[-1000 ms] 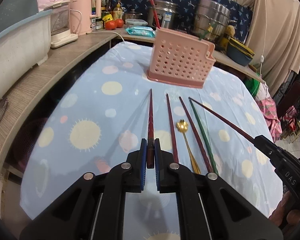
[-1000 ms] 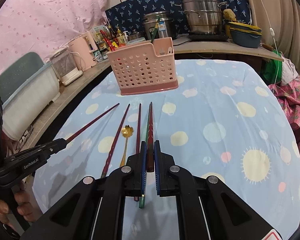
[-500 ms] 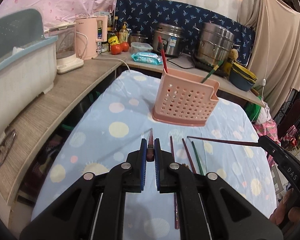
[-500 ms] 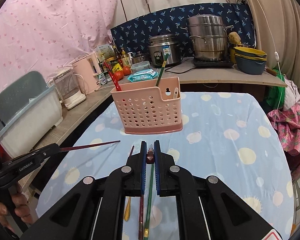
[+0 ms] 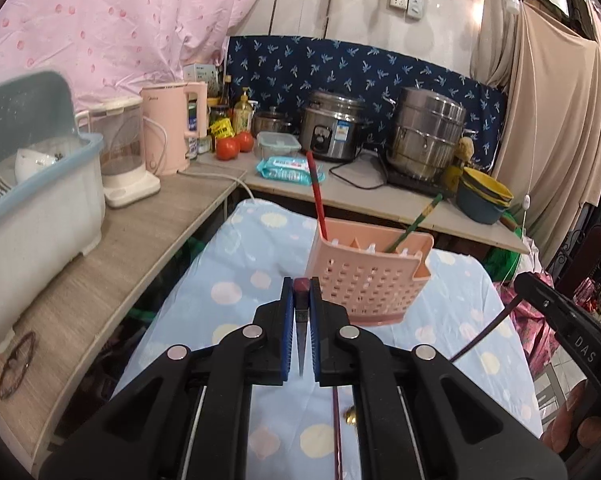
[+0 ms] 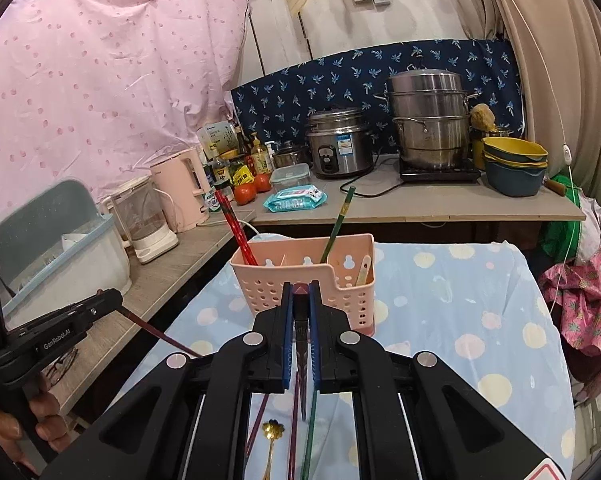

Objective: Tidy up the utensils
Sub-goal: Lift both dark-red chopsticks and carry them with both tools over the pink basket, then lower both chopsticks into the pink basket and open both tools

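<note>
A: We have the left claw (image 5: 301, 316) pressed together on a dark red chopstick (image 5: 301, 330), its butt end showing between the blue pads and its tip pointing back toward us. The right claw (image 6: 301, 312) pinches a second dark red chopstick (image 6: 301, 328) the same way.

B: Where do both sit against the pink basket (image 6: 332, 284)?

A: Both claws hang in the air on the near side of the basket, short of its front wall. In the left view the other claw comes in from the basket's right, its chopstick slanting down toward the cloth.

B: What room do we have around the basket?

A: It stands on the blue spotted cloth (image 6: 460, 320), toward the far end of it. To the basket's right the cloth is bare out to its edge. To its left the cloth drops off, with a dark gap before the wooden counter (image 5: 112, 248). Behind the basket, another counter carries pots and bowls.

B: And the count?

A: Inside the basket we see one red chopstick (image 6: 236, 232) at the left end, one green chopstick (image 6: 338, 220) further right, and a pale flat stick (image 6: 363, 270) at the right end. On the cloth nearer to us than the basket, below the right claw, lie two dark red chopsticks (image 6: 258, 420), one green chopstick (image 6: 310, 436) and one gold spoon (image 6: 271, 432). That makes two held, three standing, four lying.
</note>
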